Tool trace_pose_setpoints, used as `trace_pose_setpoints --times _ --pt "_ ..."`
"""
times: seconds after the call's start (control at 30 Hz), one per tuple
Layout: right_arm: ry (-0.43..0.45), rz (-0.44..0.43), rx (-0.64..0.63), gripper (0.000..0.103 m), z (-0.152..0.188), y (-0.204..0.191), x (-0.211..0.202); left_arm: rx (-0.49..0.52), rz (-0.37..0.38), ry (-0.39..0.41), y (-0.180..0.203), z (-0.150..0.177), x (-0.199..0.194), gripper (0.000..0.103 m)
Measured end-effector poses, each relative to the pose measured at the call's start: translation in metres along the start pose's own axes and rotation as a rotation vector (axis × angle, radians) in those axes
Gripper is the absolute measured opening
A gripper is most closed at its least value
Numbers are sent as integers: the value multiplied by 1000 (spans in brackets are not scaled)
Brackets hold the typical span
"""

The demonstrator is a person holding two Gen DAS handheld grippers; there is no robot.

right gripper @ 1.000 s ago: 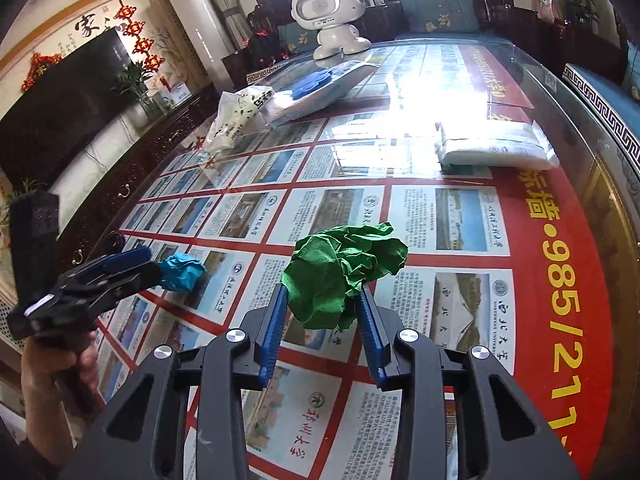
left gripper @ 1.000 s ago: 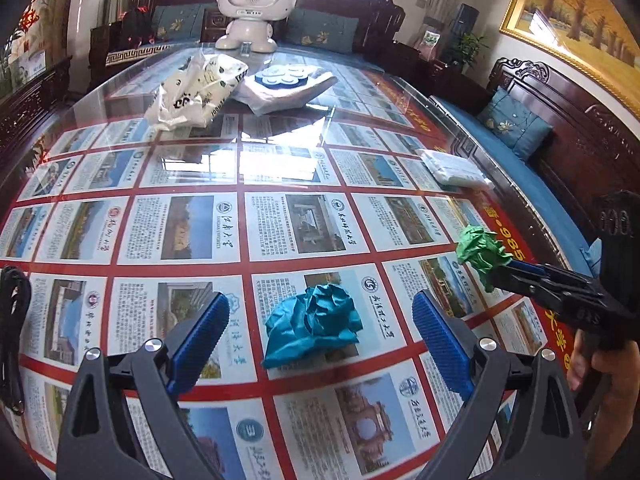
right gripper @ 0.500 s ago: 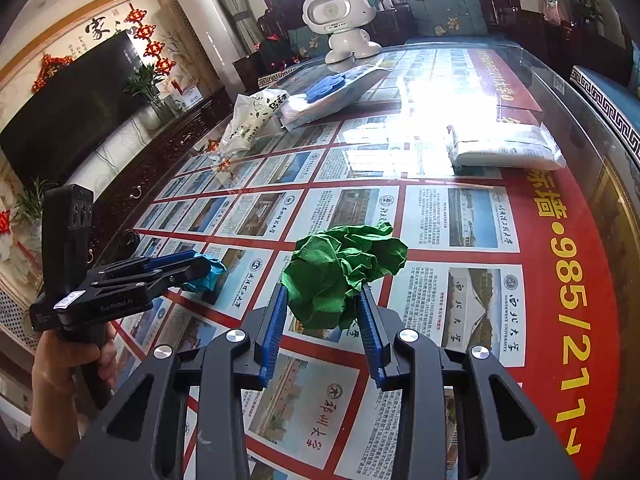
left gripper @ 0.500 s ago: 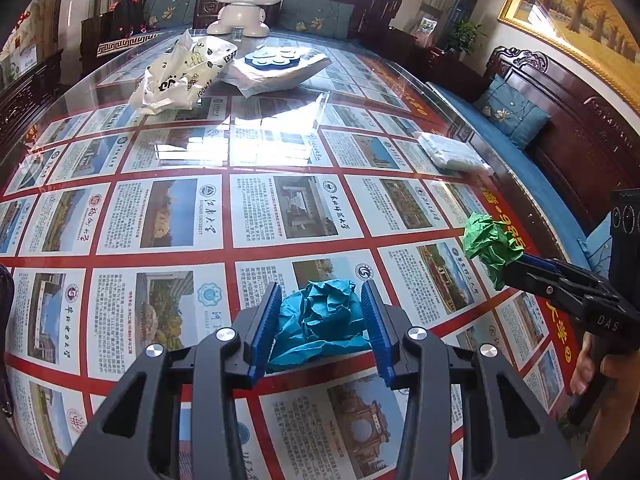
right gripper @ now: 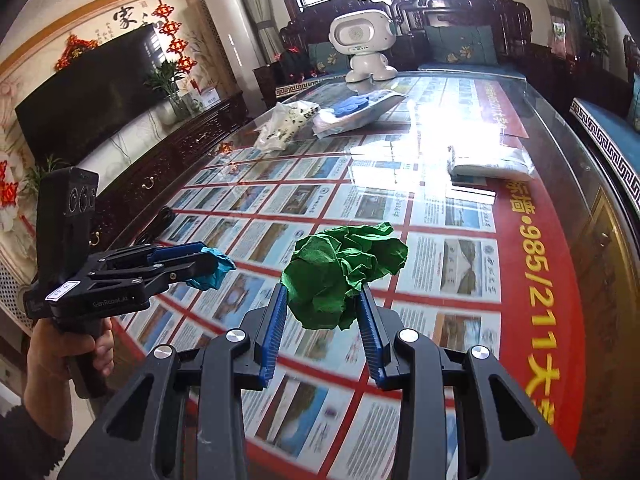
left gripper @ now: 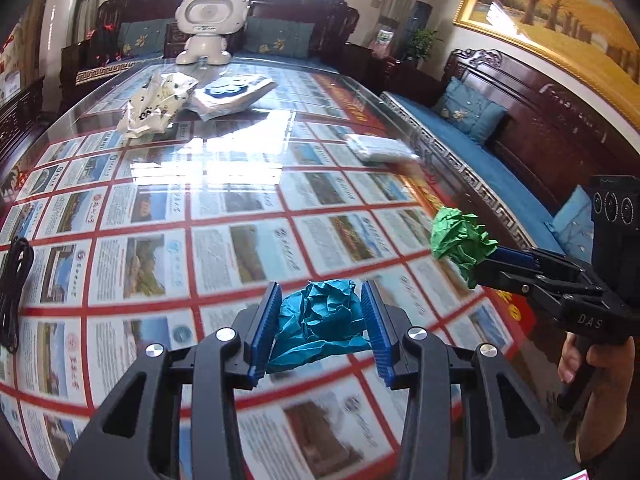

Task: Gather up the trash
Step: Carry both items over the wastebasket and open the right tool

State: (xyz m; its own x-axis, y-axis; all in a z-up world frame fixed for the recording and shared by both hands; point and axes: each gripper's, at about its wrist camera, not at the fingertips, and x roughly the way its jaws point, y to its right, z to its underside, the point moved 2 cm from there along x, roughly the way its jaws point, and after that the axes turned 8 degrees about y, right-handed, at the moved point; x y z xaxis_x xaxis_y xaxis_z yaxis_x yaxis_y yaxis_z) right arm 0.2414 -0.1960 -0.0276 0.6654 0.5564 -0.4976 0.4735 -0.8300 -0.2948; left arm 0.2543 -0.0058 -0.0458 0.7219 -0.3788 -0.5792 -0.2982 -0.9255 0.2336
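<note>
left gripper [left gripper: 320, 320] now clamping teal paper wad [left gripper: 318, 322] (lifted), table [left gripper: 224, 208] farther below

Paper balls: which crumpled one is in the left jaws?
The teal paper ball, squeezed between the left gripper jaws. The other, the green paper ball, sits in the right gripper jaws instead.

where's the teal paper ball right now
The teal paper ball is clamped in the left gripper, low centre in the left wrist view, above the table.
</note>
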Motion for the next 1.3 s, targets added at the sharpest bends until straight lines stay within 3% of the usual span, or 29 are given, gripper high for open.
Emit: trace_pose_setpoints --times 0.4,0.67,0.97,1.3 --pt "53 -16 3 35 92 -62 -139 117 120 -28 93 96 -107 42" --pt "46 -15 -1 35 163 -102 -205 148 184 -59 130 174 -166 42" --pt "23 -6 21 35 235 -136 -243 153 251 -134 148 252 -194 42" --pt "-61 -2 116 35 305 -137 -240 206 276 -208 155 307 -197 43"
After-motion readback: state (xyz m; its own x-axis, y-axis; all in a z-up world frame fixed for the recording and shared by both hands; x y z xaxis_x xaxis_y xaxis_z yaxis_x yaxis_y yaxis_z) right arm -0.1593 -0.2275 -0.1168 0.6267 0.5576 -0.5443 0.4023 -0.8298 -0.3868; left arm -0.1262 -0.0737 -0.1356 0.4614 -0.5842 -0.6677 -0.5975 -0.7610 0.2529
